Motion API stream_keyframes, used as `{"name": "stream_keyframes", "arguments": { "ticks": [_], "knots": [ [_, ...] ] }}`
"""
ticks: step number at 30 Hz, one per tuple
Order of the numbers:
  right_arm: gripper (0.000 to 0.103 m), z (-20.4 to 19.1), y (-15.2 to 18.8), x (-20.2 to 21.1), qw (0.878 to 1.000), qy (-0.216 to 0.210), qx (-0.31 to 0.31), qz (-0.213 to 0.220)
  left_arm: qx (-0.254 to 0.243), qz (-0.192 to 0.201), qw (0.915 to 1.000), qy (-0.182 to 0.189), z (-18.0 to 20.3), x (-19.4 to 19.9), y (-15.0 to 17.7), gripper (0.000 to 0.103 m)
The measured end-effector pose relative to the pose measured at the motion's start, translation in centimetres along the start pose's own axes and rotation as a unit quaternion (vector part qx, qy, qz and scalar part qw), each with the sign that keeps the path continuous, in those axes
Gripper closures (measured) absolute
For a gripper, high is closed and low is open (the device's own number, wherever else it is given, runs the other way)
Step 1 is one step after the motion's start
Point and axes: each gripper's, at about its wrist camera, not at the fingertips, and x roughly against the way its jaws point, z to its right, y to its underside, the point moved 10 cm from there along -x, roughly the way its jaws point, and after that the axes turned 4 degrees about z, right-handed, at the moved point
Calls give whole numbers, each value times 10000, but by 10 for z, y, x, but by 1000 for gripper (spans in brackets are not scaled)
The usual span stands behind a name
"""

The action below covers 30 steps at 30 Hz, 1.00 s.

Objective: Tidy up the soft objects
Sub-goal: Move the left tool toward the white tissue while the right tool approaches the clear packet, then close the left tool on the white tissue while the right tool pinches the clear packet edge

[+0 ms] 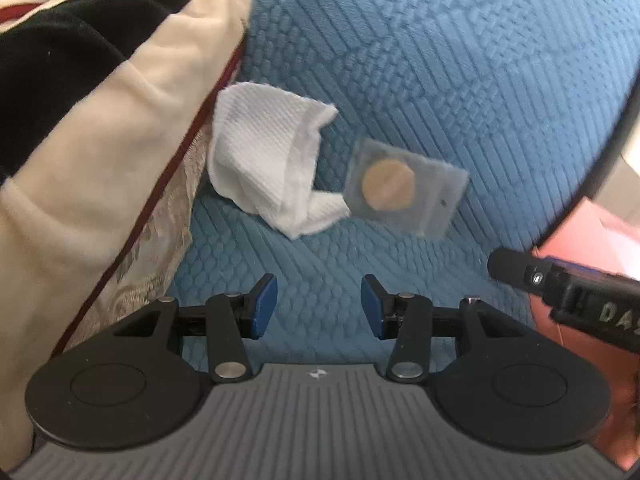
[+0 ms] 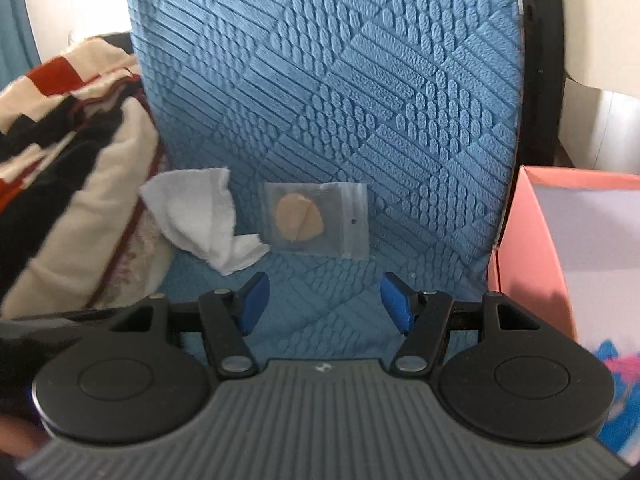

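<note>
We hold our left gripper [image 1: 319, 306] and right gripper [image 2: 324, 304] open and empty over the blue mat [image 2: 320, 80]; on it the white cloth [image 2: 196, 216] touches a clear bag [image 2: 320, 220].

Ribbed white cloth [image 1: 260, 160] on embossed blue fabric [image 1: 440, 80]

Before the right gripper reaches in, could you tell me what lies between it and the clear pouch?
Only bare blue textured mat, shown in the right wrist view, separates the right gripper from the clear pouch.

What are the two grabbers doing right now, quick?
Left gripper: open, holding nothing, above the blue mat.
Right gripper: open, holding nothing.
</note>
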Motion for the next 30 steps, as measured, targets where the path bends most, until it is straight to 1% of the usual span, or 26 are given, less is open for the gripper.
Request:
{"name": "stream_keyframes", "arguments": {
  "ticks": [3,7,10,14,17,21,22,24,25,27,30],
  "knots": [
    [39,9,-4,-19,9999,71,52,-76,165,-46,9998,-39,-6,-14,-8,50],
    [39,23,-7,-42,9998,155,1,-121,270,-135,9995,-46,-7,-30,-14,44],
    [35,29,-9,-57,9998,71,-123,-158,374,-89,9992,-73,-10,-38,-21,44],
    [35,28,-11,-75,9995,-72,-220,-234,575,-1,9982,-181,-18,-49,-31,44],
    [35,25,-13,-88,9990,-143,-266,-328,696,-6,9971,-309,-24,-59,-35,44],
    [35,23,-21,-98,9985,-252,-318,-354,876,-75,9956,-325,-29,-72,-38,44],
    [33,23,-24,-99,9985,-256,-339,-342,877,-69,9956,-329,-29,-74,-39,44],
    [27,22,-27,-102,9988,-200,-263,-348,870,-35,9957,-320,-29,-77,-42,44],
    [19,23,-28,-103,9991,-145,-233,-336,913,-22,9953,-311,-30,-78,-43,44],
    [18,24,-31,-105,9992,-139,-260,-268,970,-65,9948,-292,-31,-83,-44,44],
    [18,26,-31,-110,9987,-190,-322,-348,935,-63,9950,-341,-35,-87,-47,44]
  ]
}}
